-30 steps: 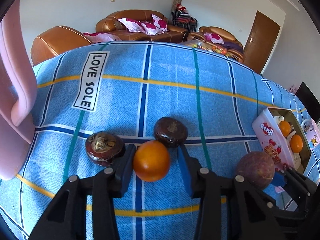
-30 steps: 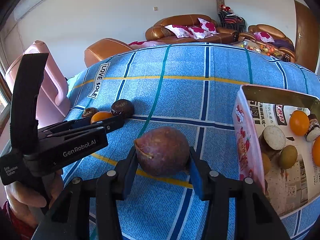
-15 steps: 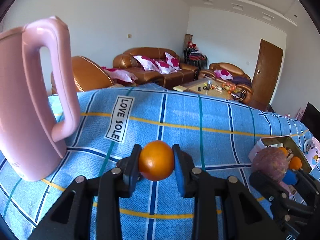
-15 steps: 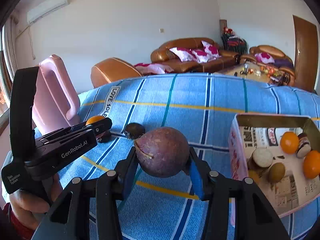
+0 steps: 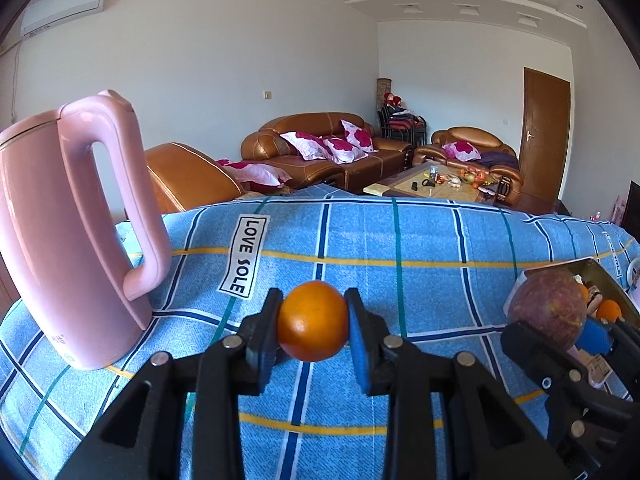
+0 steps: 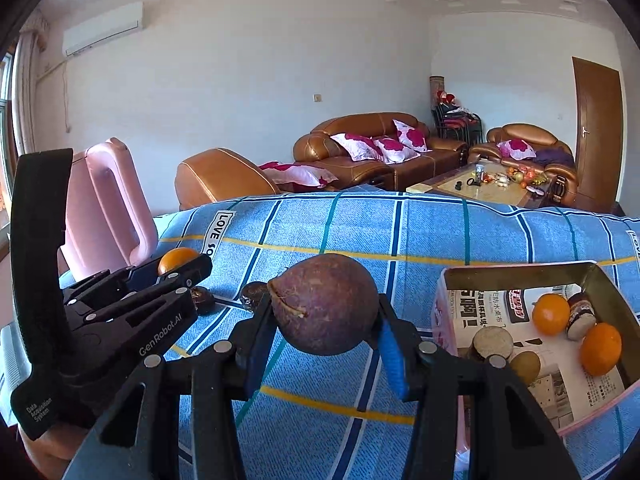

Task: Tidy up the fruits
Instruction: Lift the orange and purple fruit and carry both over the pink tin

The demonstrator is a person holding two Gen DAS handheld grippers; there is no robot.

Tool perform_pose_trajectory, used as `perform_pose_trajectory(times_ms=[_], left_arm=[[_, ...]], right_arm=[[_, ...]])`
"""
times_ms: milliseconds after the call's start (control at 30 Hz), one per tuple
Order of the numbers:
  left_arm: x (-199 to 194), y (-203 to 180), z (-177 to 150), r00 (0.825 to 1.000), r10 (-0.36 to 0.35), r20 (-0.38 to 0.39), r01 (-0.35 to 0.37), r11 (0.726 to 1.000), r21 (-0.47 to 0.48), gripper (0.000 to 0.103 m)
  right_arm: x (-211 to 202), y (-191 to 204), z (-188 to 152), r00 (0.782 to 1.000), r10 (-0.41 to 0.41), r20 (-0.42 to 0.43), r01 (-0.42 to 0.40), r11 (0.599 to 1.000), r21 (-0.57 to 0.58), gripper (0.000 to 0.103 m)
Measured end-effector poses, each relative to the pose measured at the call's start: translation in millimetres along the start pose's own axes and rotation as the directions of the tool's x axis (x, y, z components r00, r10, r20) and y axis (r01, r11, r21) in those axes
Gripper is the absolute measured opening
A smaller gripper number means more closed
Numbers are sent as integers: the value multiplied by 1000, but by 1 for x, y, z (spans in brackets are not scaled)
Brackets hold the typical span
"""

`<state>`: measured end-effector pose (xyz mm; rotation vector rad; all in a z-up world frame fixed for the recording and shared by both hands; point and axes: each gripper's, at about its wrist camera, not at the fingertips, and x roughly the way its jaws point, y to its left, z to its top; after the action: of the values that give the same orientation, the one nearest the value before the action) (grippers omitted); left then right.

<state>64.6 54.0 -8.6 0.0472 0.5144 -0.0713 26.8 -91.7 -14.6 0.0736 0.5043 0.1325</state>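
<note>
Both of your grippers have come up off the blue plaid cloth [image 5: 432, 240] since a second ago, each carrying its fruit clear of the surface. Your left gripper [image 5: 313, 322] is clamped on a small orange [image 5: 313, 321]; its jaws stand narrow, pressing the fruit on both sides, and it hangs above the cloth with nothing under it. Your right gripper [image 6: 325, 320] grips a purple passion fruit [image 6: 325, 306] (dull skin, a short stem scar facing the camera), its jaws set wider to fit the bigger fruit, pads tight against either side.

To the left of the left jaws stands a pink kettle [image 5: 68, 232], upright on the cloth with its handle turned toward you. Beyond those jaws a white label [image 5: 245, 256] reading LOVE SOLE is sewn onto the cloth. Seen from the right wrist, two dark brown fruits [image 6: 253, 296] lie on the cloth just behind and left of the right jaws, close below the tip of your left gripper.

Right of the right jaws, and near them, sits the open tin box [image 6: 600, 280], lined with printed paper. Inside it lie two more oranges [image 6: 551, 314], a small dark jar-like item between them (too small to name), and a pale cut round piece beside a greenish-brown fruit at the near end.

Beyond the cloth's far edge are brown leather sofas [image 5: 320, 148] with pink-flowered cushions.
</note>
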Motion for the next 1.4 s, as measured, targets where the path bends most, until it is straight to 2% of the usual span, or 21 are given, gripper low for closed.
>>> perform_pose_trajectory(times_ms=[300, 633, 1100, 1400], left_arm=[[-12, -14, -4, 999, 37, 18, -37, 999, 21, 33], [-25, -32, -11, 999, 43, 18, -43, 999, 14, 33], [-40, -76, -18, 1000, 12, 19, -12, 999, 42, 33], [-42, -103, -17, 999, -25, 23, 24, 998, 59, 33]], right_arm=[[-11, -5, -4, 999, -35, 7, 35, 999, -17, 50], [-24, -15, -10, 999, -36, 1, 36, 999, -16, 50], [-47, -48, -18, 998, -66, -4, 65, 998, -1, 50], [-57, -76, -18, 994, -112, 7, 112, 994, 10, 50]])
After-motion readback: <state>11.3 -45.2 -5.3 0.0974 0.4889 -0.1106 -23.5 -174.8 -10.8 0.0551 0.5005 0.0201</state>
